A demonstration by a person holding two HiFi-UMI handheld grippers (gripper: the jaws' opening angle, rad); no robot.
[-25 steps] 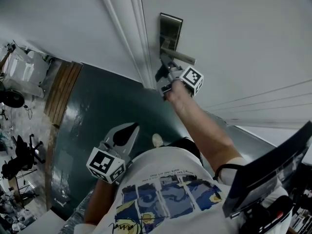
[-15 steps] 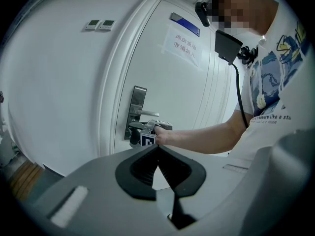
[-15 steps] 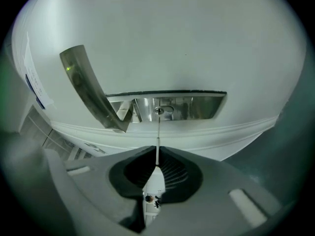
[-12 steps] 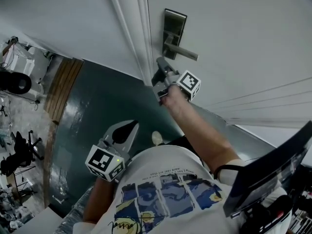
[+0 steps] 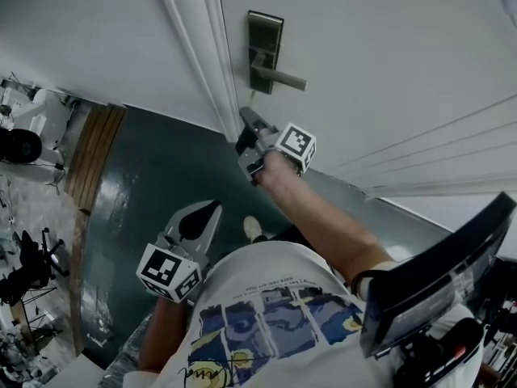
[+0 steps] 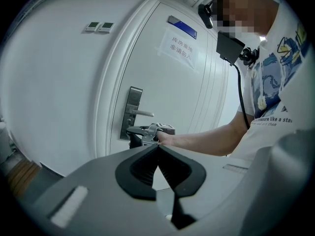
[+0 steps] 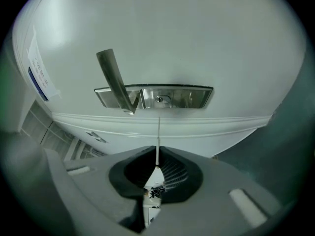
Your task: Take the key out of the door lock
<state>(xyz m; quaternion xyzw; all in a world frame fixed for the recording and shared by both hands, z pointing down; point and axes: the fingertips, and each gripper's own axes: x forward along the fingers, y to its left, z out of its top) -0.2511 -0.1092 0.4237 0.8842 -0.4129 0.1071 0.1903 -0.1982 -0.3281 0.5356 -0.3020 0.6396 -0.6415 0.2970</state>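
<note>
Moved since earlier: the right gripper (image 5: pixel 246 124) has drawn back and down from the lock plate (image 5: pixel 265 27) and now hangs below the handle (image 5: pixel 283 78), clear of both. The left gripper (image 5: pixel 194 221) has barely shifted.
Door (image 5: pixel 388 55): white and shut against its frame, filling the upper right of the head view.
Floor (image 5: pixel 153 200): dark green, under both grippers.
Lock plate: a metal strip set near the door's edge, with nothing touching it.
Handle: a lever standing out from the plate, untouched.
Left gripper: held low by the person's shirt, well apart from the door. Its jaws are closed tip to tip with nothing between them.
Right gripper: pointed at the plate but apart from it. Its jaws are pinched together on the key (image 7: pixel 158 141).
Key: out of the lock. It is seen edge-on as a thin blade standing out past the jaw tips toward the plate, with its head clamped between the pads.
Keyhole (image 7: pixel 159 99): a small round cylinder in the plate beside the handle's root, showing bare.
Step in hand: the pull-out looks done, and this is the retreat with the key.
Next move: keep the pinch firm and carry the key straight away from the door. The thin blade could pivot in the pads if the grip eases.
</note>
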